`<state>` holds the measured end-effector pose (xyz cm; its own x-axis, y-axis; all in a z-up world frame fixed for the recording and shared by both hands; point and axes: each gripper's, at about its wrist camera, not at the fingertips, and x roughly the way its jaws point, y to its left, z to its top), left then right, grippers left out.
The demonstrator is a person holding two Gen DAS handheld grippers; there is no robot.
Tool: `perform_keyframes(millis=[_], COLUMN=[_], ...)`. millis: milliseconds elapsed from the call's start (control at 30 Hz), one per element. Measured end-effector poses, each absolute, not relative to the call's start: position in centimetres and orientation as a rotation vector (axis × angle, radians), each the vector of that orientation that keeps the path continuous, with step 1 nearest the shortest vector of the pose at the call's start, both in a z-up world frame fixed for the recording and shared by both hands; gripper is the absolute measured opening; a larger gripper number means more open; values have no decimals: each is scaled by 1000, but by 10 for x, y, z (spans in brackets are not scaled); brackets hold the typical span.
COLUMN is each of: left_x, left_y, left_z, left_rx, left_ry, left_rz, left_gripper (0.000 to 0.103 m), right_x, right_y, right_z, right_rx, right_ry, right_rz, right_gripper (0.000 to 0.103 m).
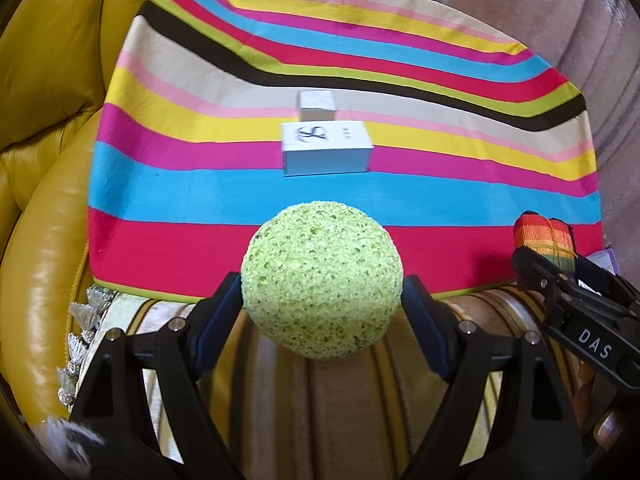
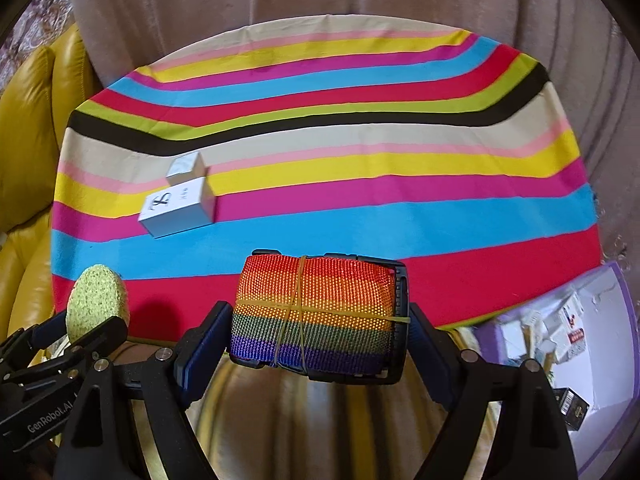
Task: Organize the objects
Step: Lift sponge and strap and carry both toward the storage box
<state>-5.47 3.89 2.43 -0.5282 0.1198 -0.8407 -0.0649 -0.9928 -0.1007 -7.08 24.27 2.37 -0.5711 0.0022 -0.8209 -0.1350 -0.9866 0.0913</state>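
Two grippers, each clamped on one object above the near edge of the striped cloth.
Left gripper pinching a porous lime-green sponge ball; right gripper squeezing a rolled rainbow strap, rubber-banded, black buckle at 3 o'clock. At 12 o'clock of the ball, a white box, small white cube just behind.

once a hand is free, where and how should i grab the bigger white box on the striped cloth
Take the larger white box across its short width, jaws on the two long side faces, coming from above. It lies flat on the striped cloth, long axis left to right, printed face up. The smaller white box sits close behind its far face, so that jaw needs care. The near face is open.
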Motion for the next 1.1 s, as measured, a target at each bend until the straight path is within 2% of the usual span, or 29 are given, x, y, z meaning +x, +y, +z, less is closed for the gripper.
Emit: perform_keyframes(millis=[1100], left_x=[-31], left_y=[174], left_z=[35], left_rx=[-1296], left_ry=[72], left_rz=[2375], left_gripper=[82], right_x=[16], right_y=[359], right_z=[28], right_rx=[-1299], right_ry=[357], right_rz=[2494], right_gripper=[85])
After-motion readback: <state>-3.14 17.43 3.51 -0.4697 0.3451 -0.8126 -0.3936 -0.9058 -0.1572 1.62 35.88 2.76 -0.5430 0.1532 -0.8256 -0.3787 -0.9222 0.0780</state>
